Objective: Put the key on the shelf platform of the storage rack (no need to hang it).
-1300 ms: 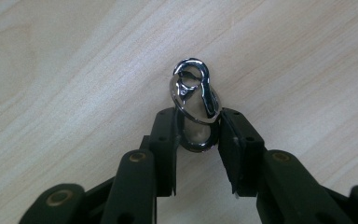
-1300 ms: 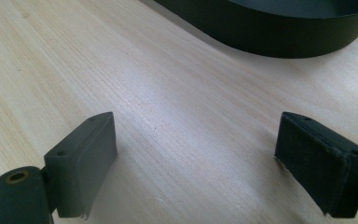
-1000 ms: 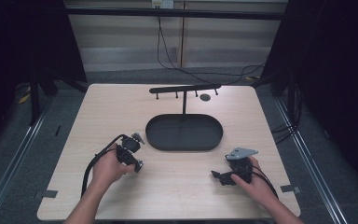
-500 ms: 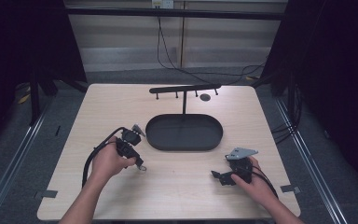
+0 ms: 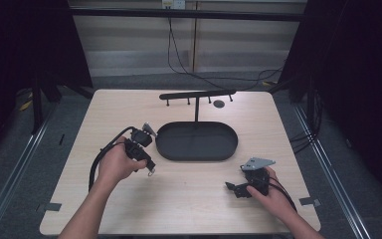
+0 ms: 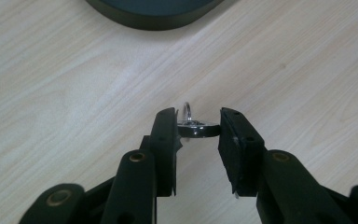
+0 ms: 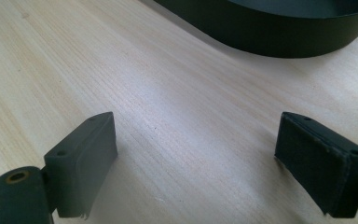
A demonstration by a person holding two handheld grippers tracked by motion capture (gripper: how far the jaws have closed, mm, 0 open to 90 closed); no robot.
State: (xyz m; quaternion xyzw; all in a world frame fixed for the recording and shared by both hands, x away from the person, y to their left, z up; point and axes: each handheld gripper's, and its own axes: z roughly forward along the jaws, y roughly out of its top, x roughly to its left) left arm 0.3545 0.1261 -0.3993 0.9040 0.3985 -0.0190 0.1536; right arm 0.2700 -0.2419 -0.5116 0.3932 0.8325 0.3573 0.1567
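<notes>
- The left gripper (image 6: 198,128) clamps a small silver ring piece (image 6: 196,127) between its pads, clear of the wooden table (image 6: 65,93) below it.
- Just ahead of those jaws lies the rim of a dark oval tray (image 6: 149,14); nothing stands between the two.
- From above, the left gripper (image 5: 146,162) hangs beside the tray's (image 5: 197,155) near left edge, its cable looping back past the wrist.
- A black rack (image 5: 197,94) with pegs rises behind the tray.
- The right gripper (image 7: 214,158) rests with jaws spread wide and bare wood between them, the tray (image 7: 279,32) ahead.
- Seen from above, the right gripper (image 5: 231,187) lies well apart from the left.
</notes>
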